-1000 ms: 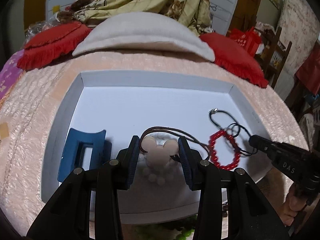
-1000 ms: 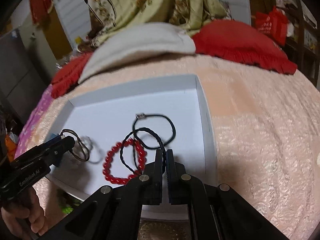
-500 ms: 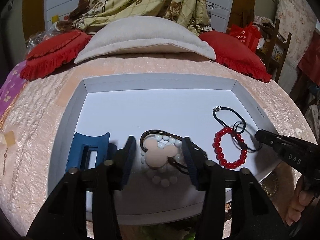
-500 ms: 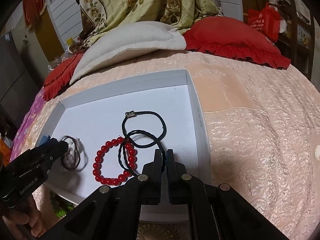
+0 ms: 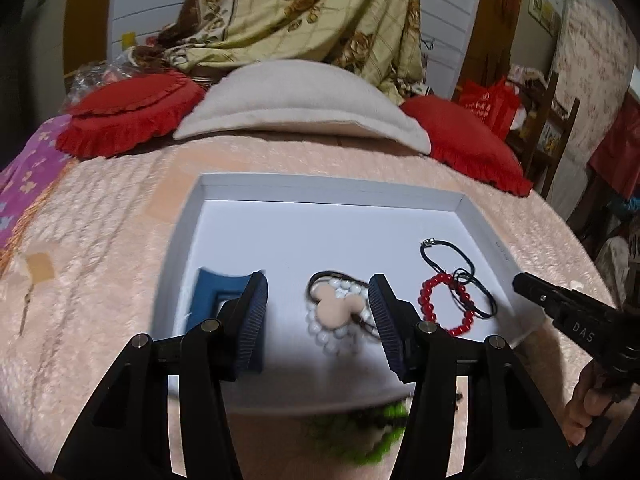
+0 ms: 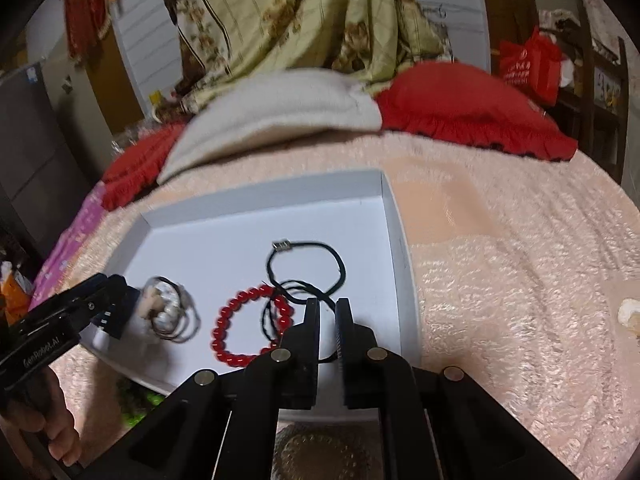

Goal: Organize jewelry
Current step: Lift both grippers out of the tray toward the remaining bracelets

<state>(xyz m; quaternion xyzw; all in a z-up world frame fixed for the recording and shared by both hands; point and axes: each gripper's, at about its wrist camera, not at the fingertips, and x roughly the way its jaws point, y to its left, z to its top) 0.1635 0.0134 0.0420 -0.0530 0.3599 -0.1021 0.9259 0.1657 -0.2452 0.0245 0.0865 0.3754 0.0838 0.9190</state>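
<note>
A shallow white tray (image 5: pixel 332 188) lies on the pink bedspread. In it, from left to right, are a blue claw clip (image 5: pixel 212 300), a pink mouse-shaped hair tie with white beads (image 5: pixel 336 312), a red bead bracelet (image 5: pixel 448 304) and two black hair ties (image 5: pixel 444 256). My left gripper (image 5: pixel 316 284) hovers open above the mouse hair tie, its pads clear of it. In the right wrist view my right gripper (image 6: pixel 328 304) is shut with nothing in it, at the tray's near right corner beside the red bracelet (image 6: pixel 248 324) and black ties (image 6: pixel 308 264).
Green beads (image 5: pixel 360 436) lie on the bedspread below the tray's near edge, and a brownish beaded piece (image 6: pixel 320 452) sits under my right gripper. Red cushions (image 5: pixel 128 120) and a cream pillow (image 5: pixel 300 100) lie beyond the tray. Bare bedspread (image 6: pixel 520 280) spreads to the right.
My left gripper's jaws opened off the mouse hair tie and drew back and up; the tie now rests in the tray. My right gripper backed away slightly from the black ties.
</note>
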